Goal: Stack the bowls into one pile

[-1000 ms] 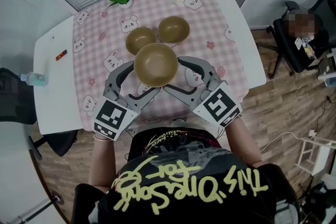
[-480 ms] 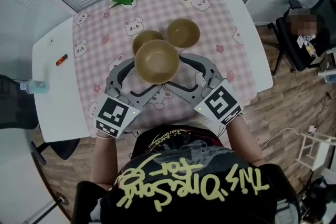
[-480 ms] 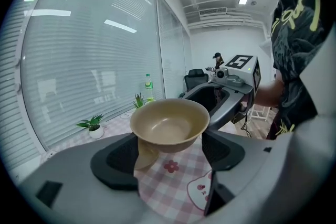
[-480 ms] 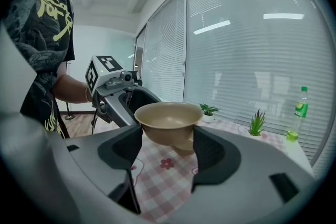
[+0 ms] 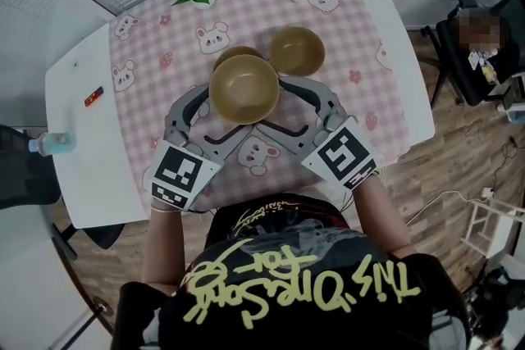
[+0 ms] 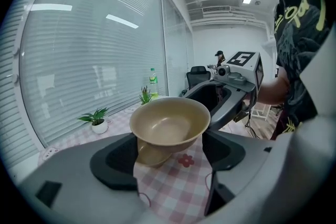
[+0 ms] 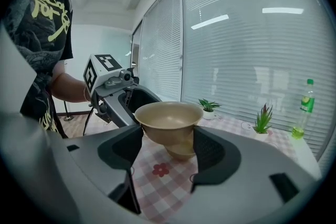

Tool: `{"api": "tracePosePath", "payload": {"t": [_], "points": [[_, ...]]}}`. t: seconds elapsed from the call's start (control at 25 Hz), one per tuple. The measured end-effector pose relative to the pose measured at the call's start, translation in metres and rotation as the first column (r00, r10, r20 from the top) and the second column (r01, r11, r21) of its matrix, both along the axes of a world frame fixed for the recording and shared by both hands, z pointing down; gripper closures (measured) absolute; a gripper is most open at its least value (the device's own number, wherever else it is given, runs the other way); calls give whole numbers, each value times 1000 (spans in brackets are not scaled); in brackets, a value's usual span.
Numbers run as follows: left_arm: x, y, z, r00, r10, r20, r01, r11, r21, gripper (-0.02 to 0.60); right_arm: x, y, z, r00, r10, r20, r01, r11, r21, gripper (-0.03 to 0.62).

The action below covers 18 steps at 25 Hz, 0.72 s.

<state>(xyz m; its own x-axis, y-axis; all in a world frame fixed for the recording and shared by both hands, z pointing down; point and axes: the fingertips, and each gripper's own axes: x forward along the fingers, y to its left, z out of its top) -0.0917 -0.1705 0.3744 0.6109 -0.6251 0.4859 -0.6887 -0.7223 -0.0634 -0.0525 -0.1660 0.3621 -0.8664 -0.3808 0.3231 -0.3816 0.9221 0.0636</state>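
The lifted bowl (image 5: 244, 88) hangs almost straight above the resting bowl (image 5: 236, 53), a little nearer the person, so only the resting bowl's far rim peeps out beyond it. Both gripper views show the lifted bowl's rim well above the resting bowl; whether the two touch I cannot tell. The coming move looks like a slight push away, then straight down. The left tool (image 5: 221, 112) clasps the lifted bowl's wall from the resting bowl's left and the right tool (image 5: 272, 105) from its right, each with jaws spread wide and bearing on it, forearms mirrored. The third bowl (image 5: 296, 51) sits on the bench (image 5: 82, 135) just right of the resting bowl.
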Motion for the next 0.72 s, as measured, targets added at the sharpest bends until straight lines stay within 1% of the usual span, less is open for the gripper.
{"api": "tracePosePath", "payload": {"t": [0.2,0.72], "points": [[-8,-8,12,1000,7,17,-7,1000,-14,196,-8,-8,13,1000,14,-19,-15,1000,-26,285],[-16,-20,33,998,17,66,-15,999,-30,192,-15,-20,36,997,33,-70,-38,996,-75,286]]}}
